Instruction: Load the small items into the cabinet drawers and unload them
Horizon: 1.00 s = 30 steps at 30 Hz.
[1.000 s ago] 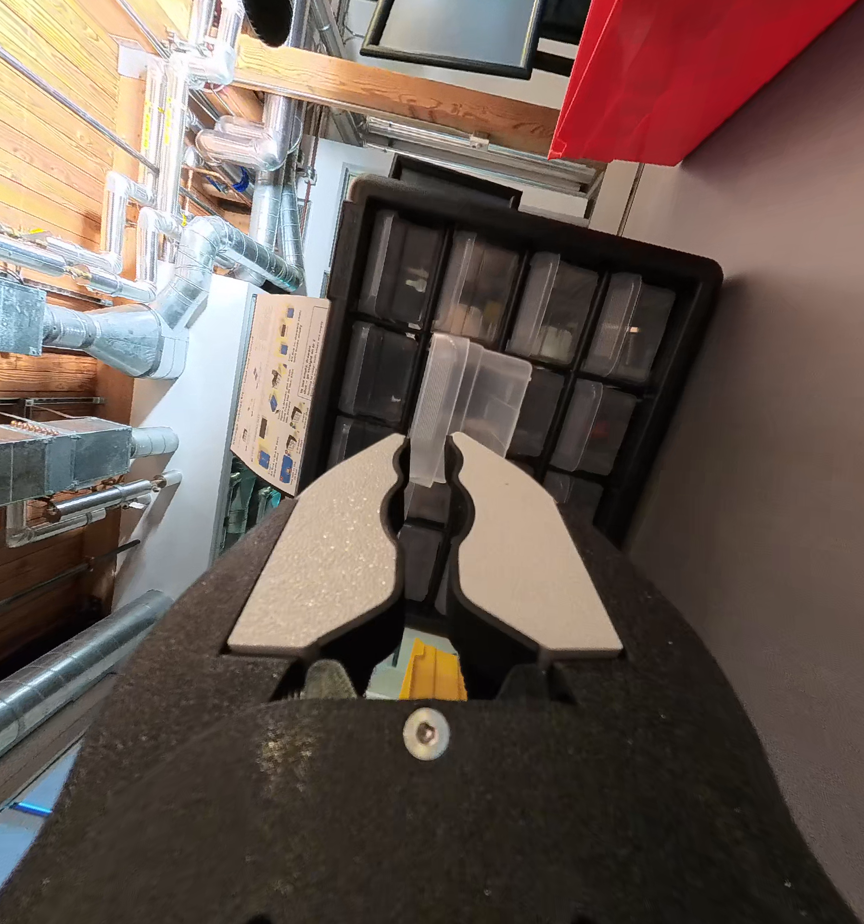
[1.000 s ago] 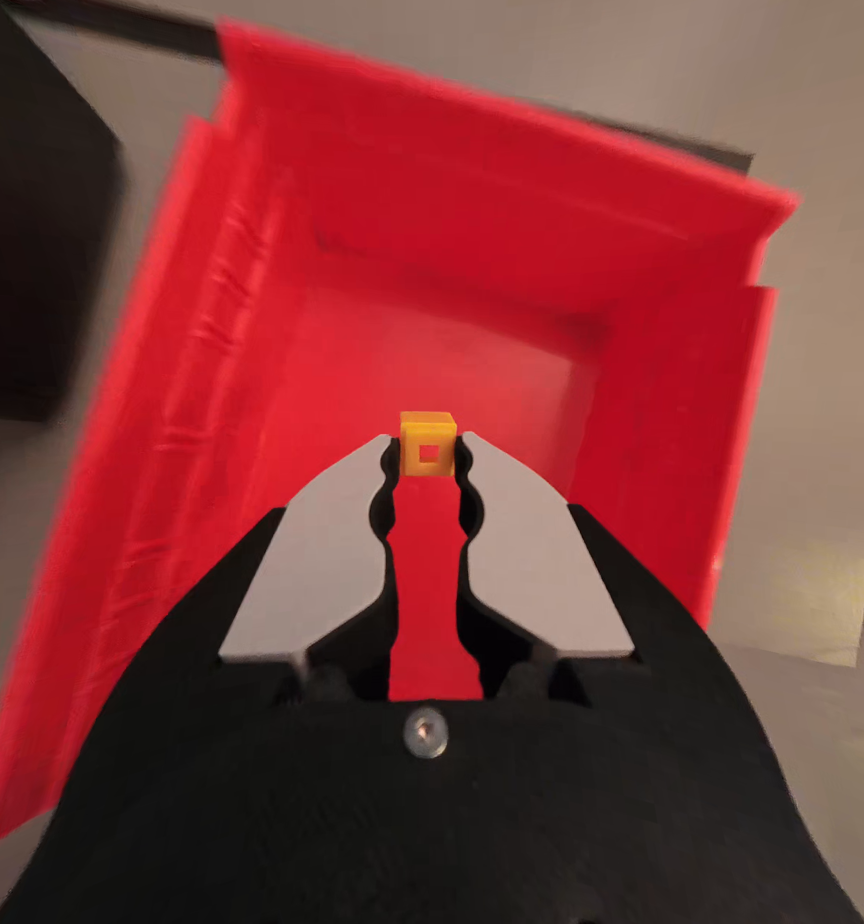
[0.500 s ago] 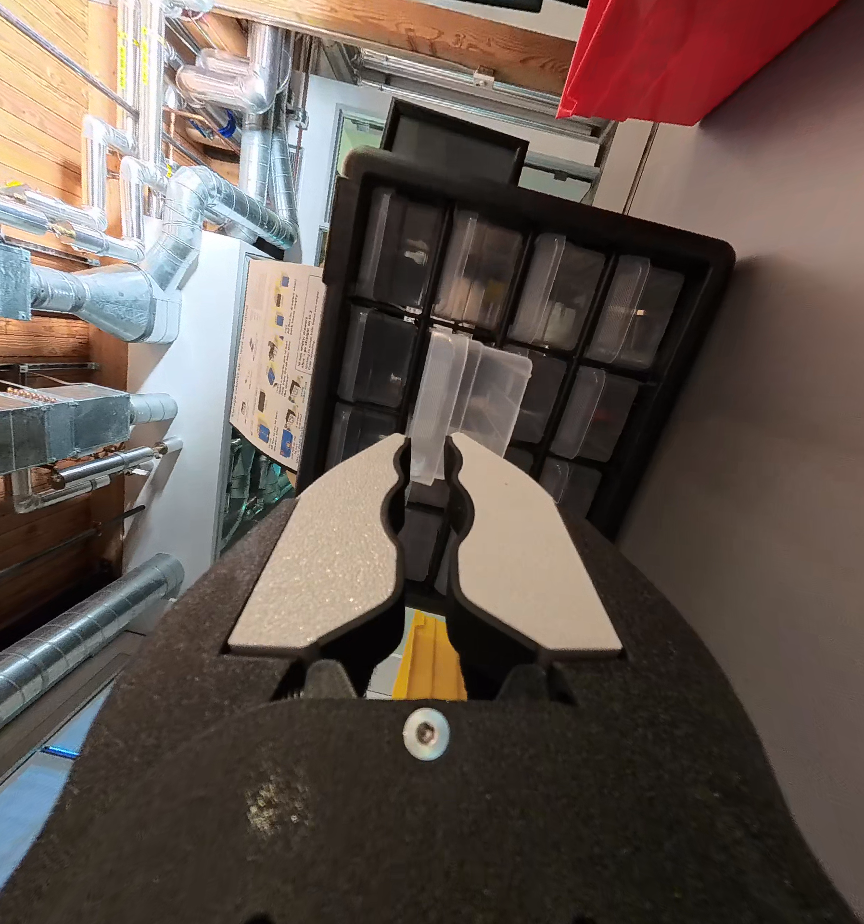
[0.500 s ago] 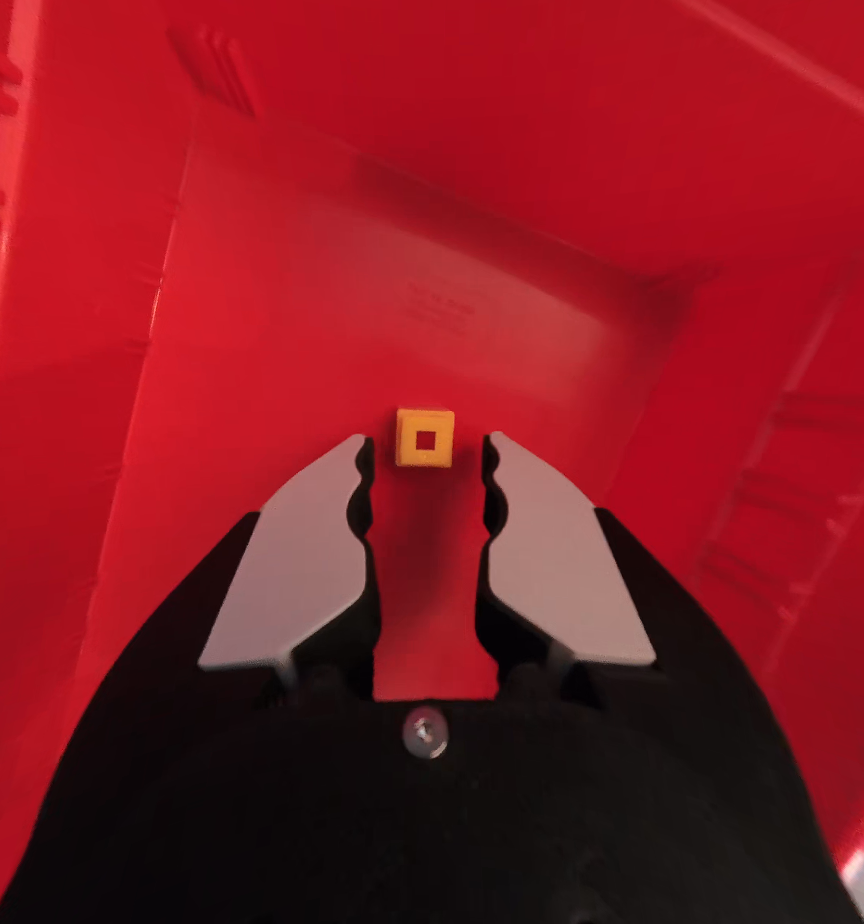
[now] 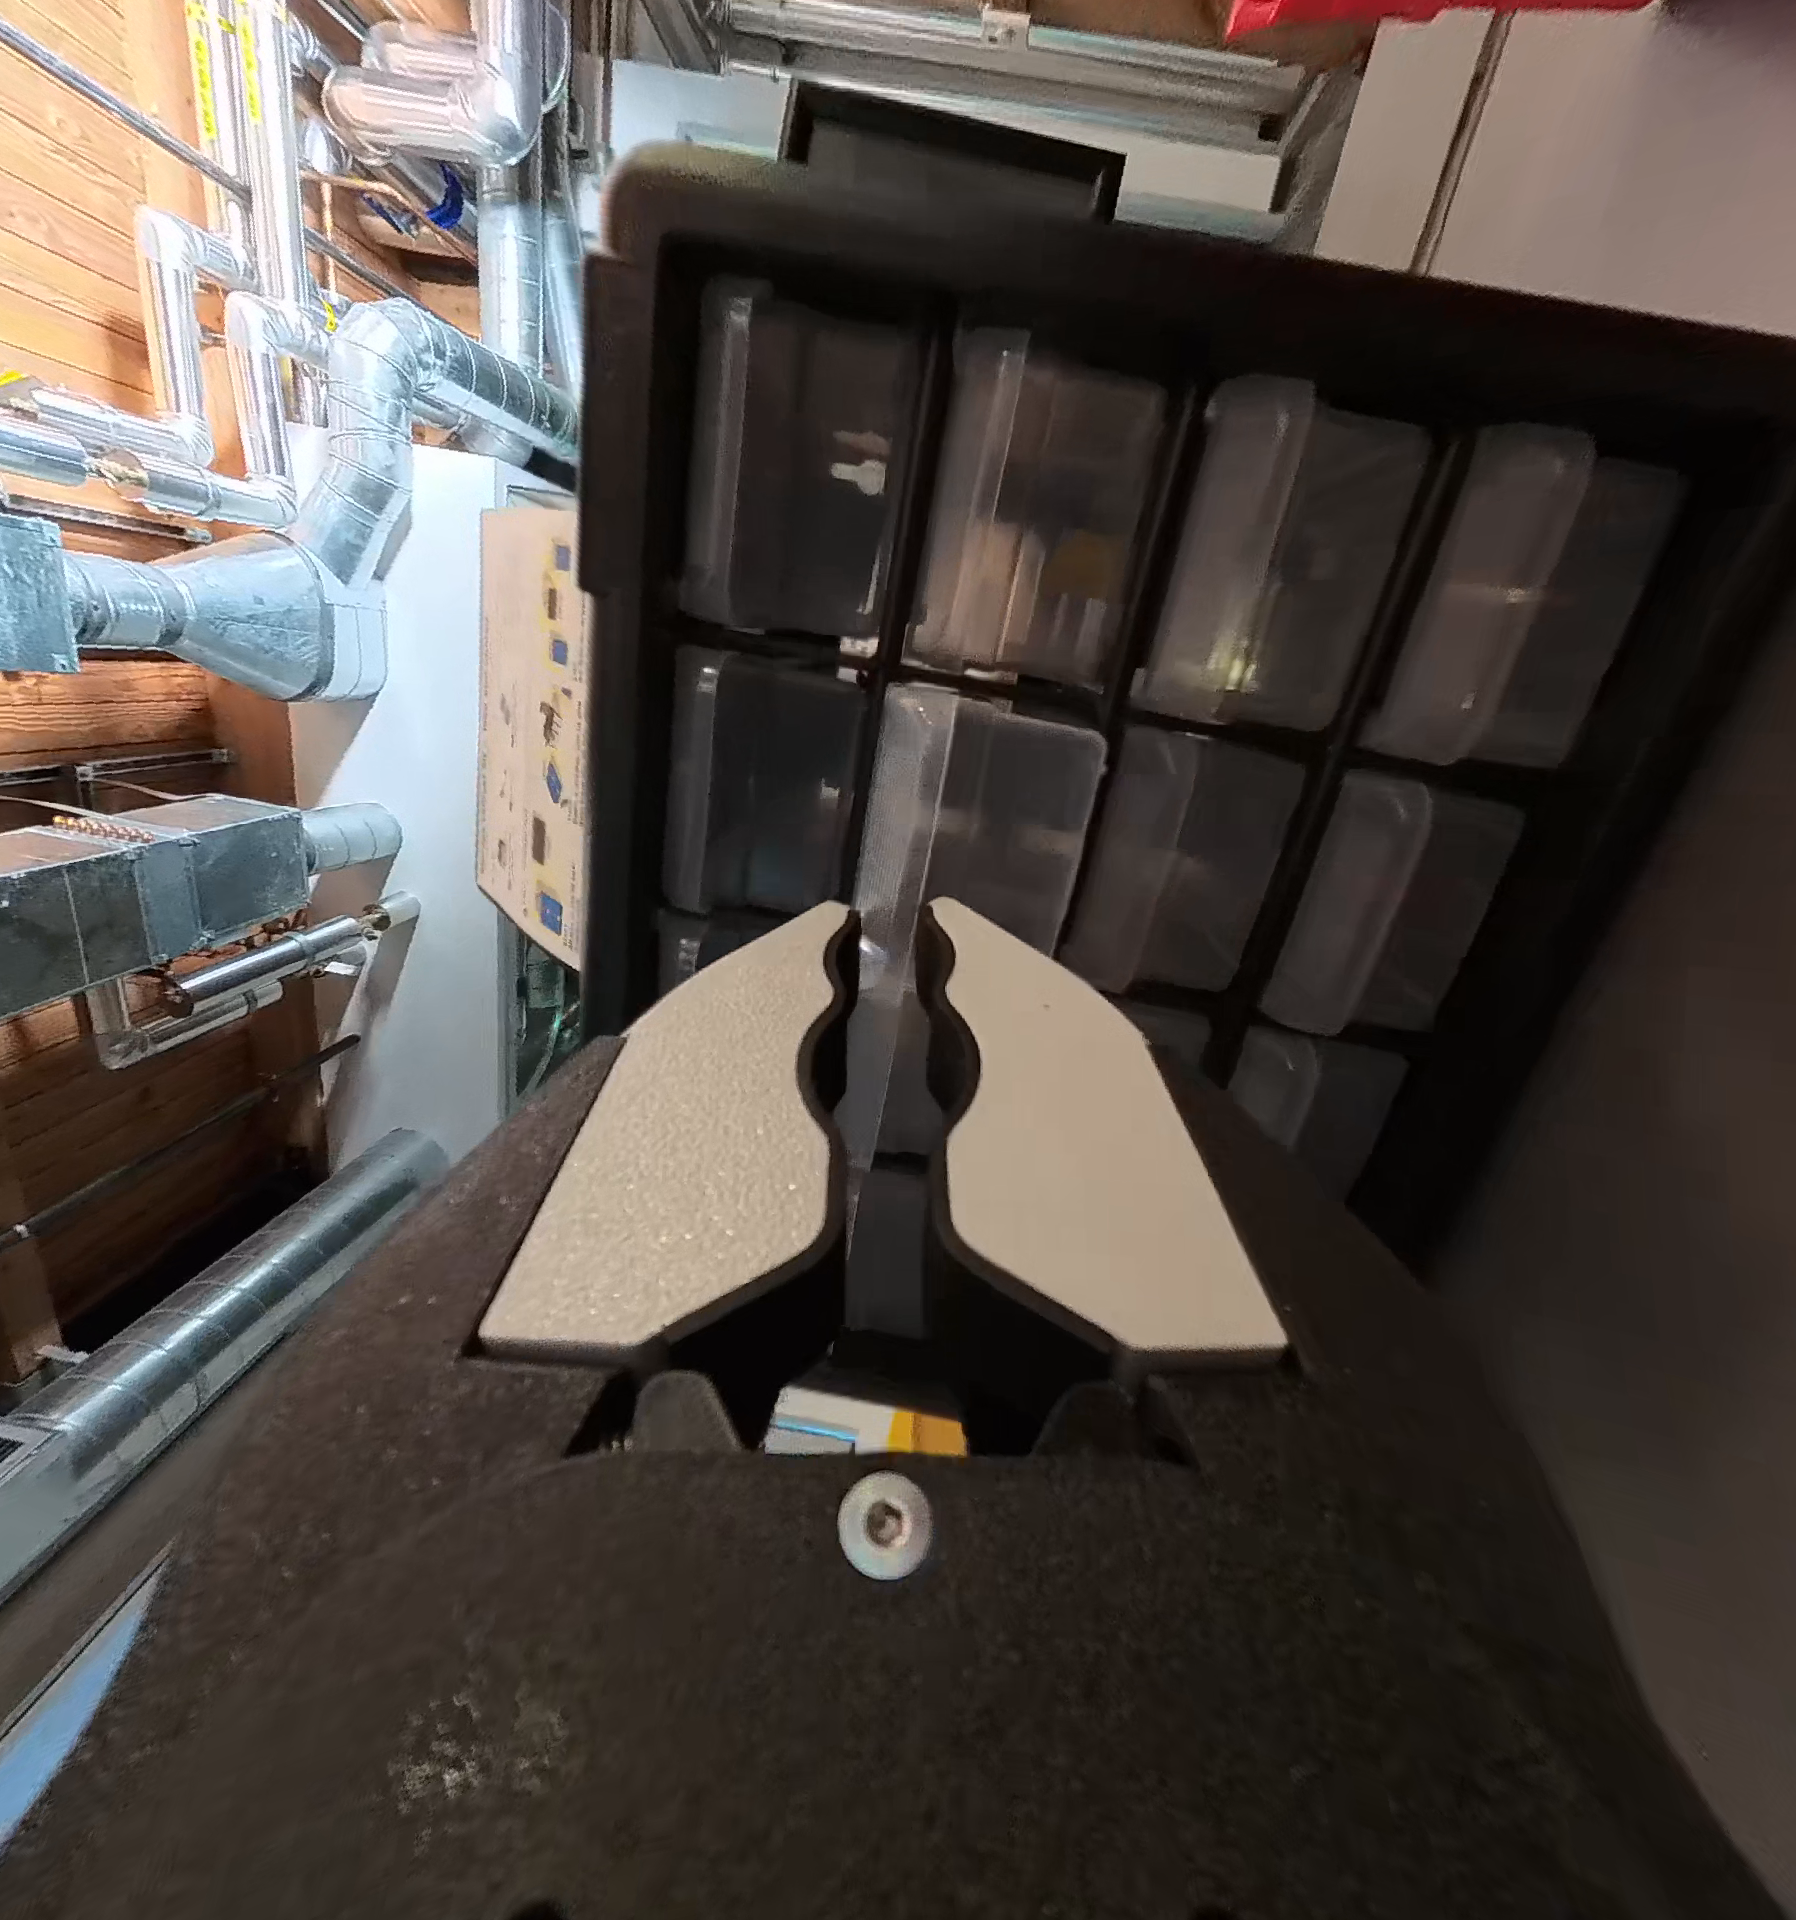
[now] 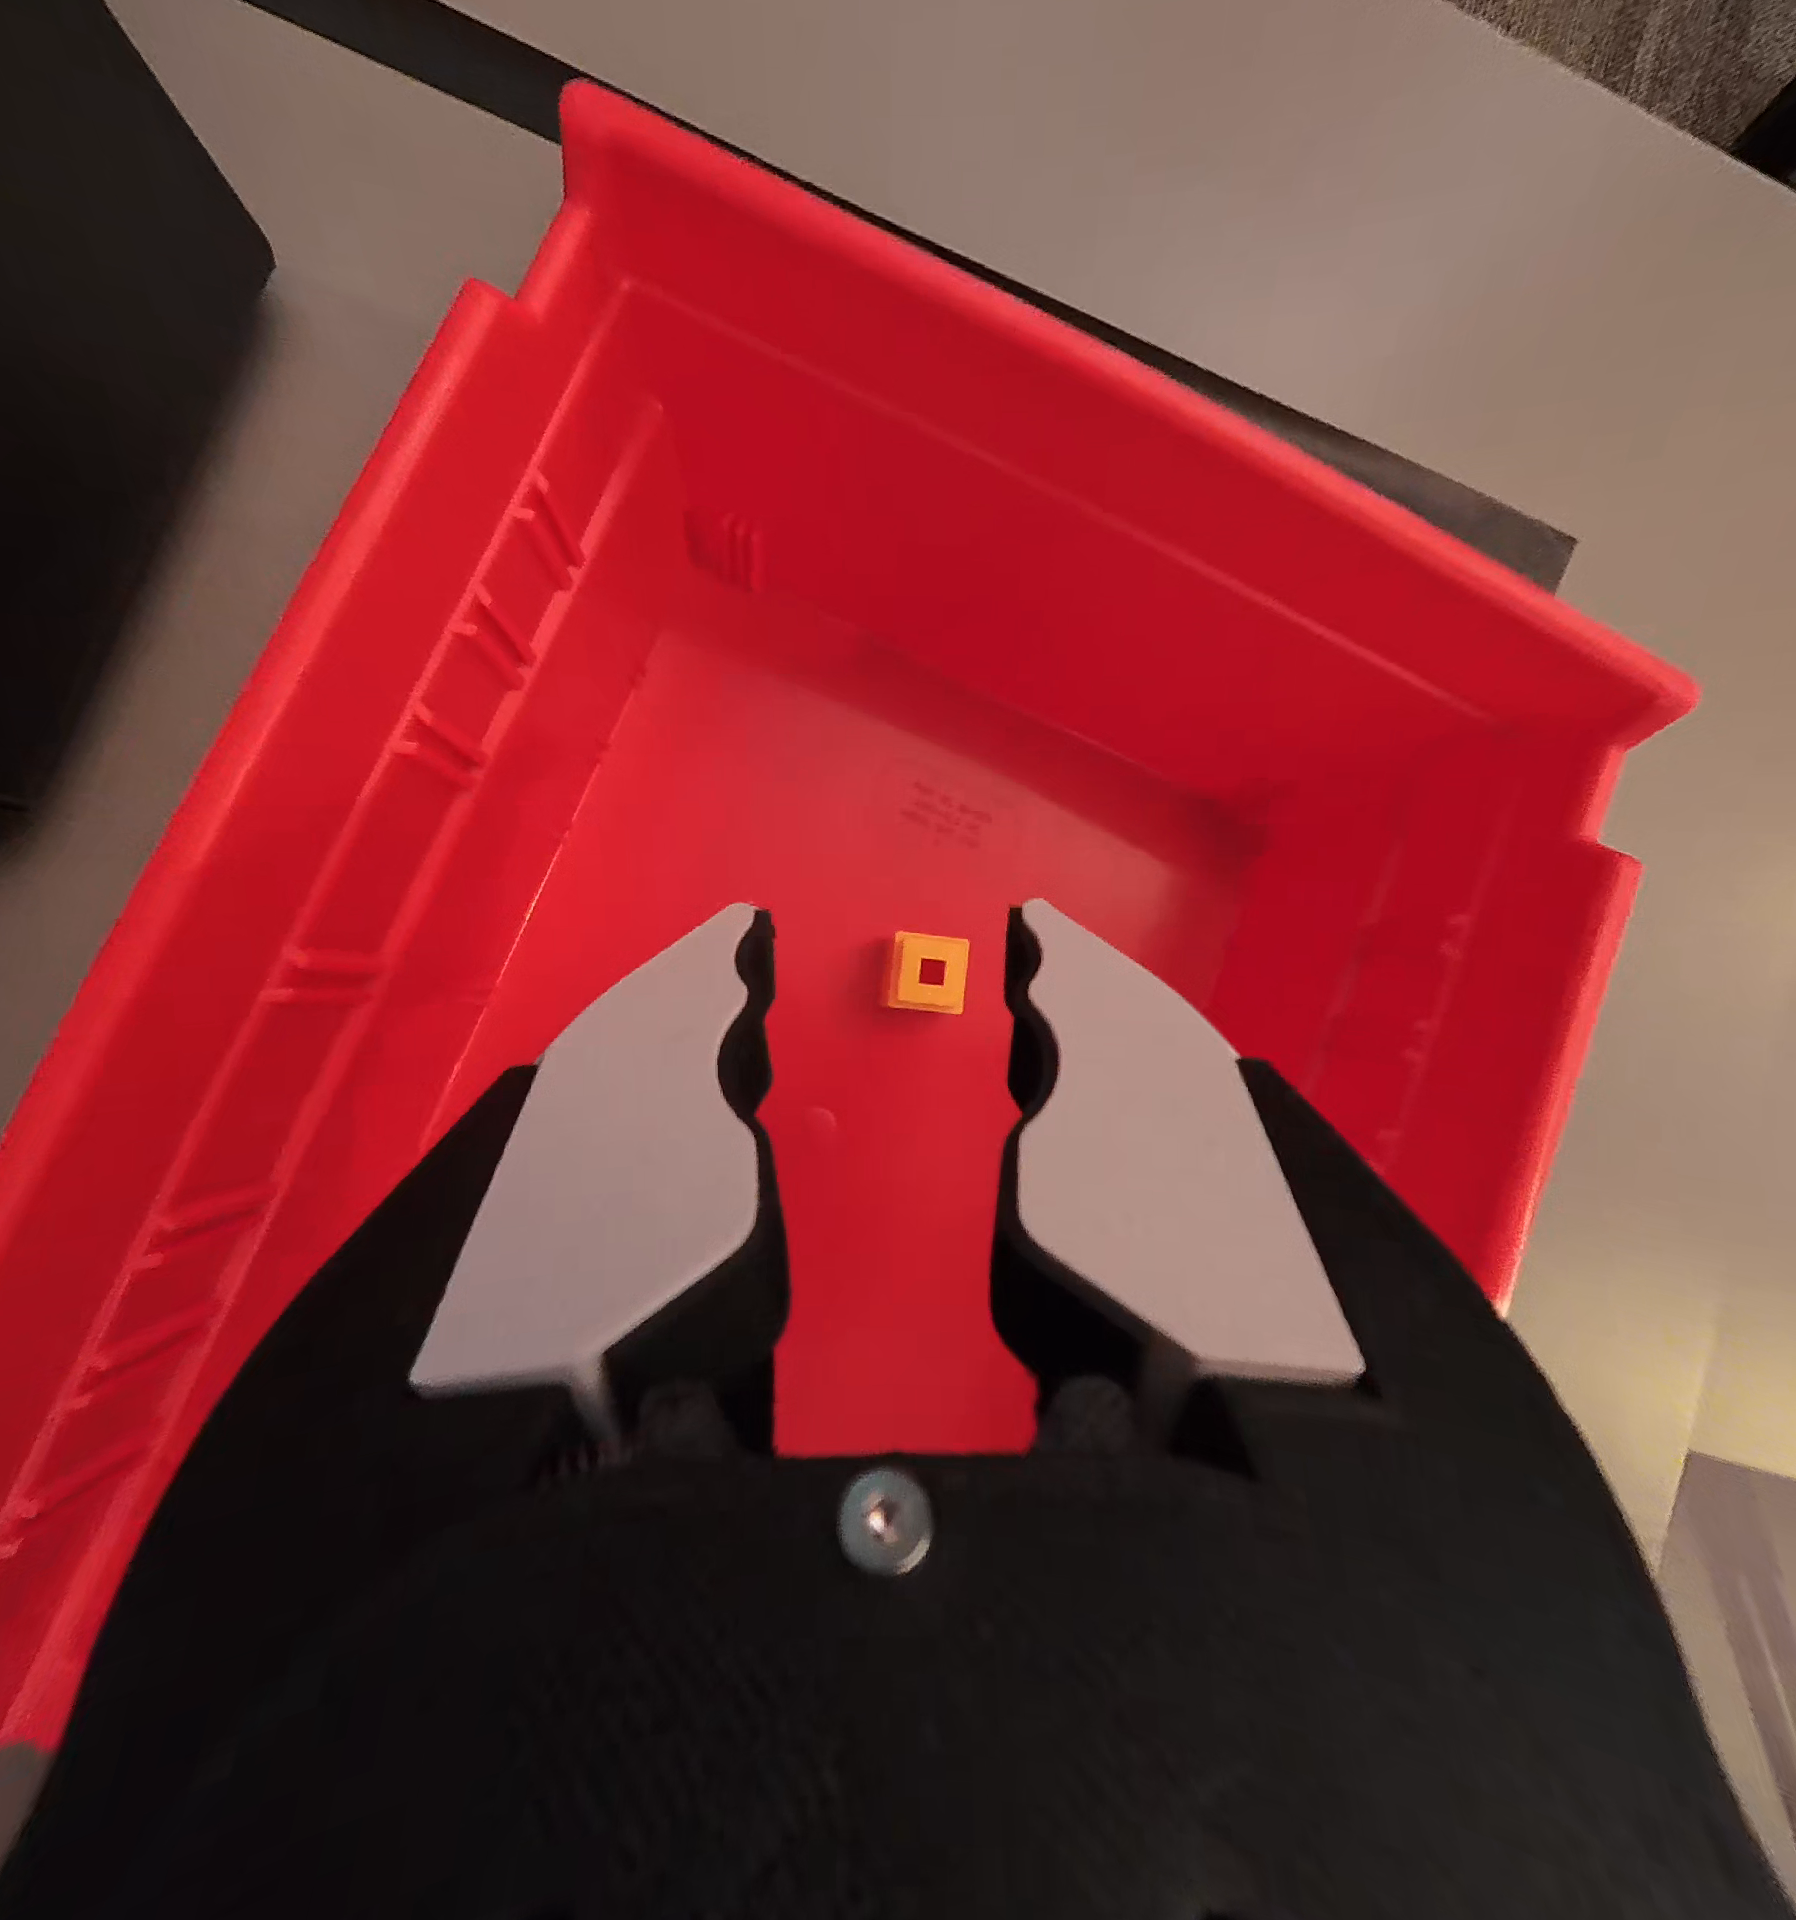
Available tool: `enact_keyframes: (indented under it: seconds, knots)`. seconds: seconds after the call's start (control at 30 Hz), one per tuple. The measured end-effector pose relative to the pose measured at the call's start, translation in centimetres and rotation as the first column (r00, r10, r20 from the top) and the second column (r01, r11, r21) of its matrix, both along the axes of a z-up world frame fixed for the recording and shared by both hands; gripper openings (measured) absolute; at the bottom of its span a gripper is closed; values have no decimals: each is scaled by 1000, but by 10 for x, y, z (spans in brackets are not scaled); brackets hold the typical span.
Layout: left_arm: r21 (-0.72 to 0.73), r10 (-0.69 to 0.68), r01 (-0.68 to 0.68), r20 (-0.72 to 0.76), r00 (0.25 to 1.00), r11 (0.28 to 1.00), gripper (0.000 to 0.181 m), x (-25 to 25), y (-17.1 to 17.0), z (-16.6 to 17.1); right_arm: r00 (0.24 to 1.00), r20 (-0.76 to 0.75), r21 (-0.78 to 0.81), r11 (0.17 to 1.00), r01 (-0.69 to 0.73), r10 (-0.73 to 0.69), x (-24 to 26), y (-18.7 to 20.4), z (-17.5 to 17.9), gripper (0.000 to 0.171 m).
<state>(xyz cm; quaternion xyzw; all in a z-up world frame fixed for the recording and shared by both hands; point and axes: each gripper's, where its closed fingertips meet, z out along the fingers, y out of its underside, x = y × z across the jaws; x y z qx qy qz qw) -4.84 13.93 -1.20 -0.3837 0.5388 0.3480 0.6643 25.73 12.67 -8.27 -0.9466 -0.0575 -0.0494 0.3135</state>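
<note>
Right gripper (image 6: 886, 914), jaws spread, above small orange square block (image 6: 925, 971) on red bin (image 6: 1081, 436) floor: light, rigid, grip flat sides; left gripper (image 5: 889, 914) clamps clear drawer (image 5: 987, 821) pull of cabinet (image 5: 1496, 343)

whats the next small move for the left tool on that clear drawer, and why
Probably push the clear drawer the rest of the way into the black cabinet and then let go. The left tool is shut on its handle tab, and the drawer front sits nearly level with its neighbours. The right tool is open above the orange square piece, which lies on the floor of the red bin.
</note>
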Motion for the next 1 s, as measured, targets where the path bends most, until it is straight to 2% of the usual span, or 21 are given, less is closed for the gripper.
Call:
enact_keyframes:
  seconds: [0.23,0.4,0.47,0.63,0.87,1.0]
  knots:
    - [1,65,-65,8,998,998,10,7,30,0,1000,3,9,1000,11,-11,7,-4,4,44]
    - [-5,68,-68,50,996,998,12,8,29,0,1000,-3,35,999,3,-3,6,-4,11,44]
    - [-25,34,-33,76,997,999,25,14,21,2,1000,-2,38,999,-1,2,5,-4,12,44]
    - [-21,-93,94,44,995,995,22,48,-9,5,1000,-1,39,999,-5,5,5,-5,13,44]
    - [12,-44,44,13,999,999,18,66,12,-3,1000,0,63,998,2,-2,7,-7,20,44]
    - [25,-70,70,21,997,997,15,67,13,-1,1000,10,74,997,5,-6,8,-8,26,44]
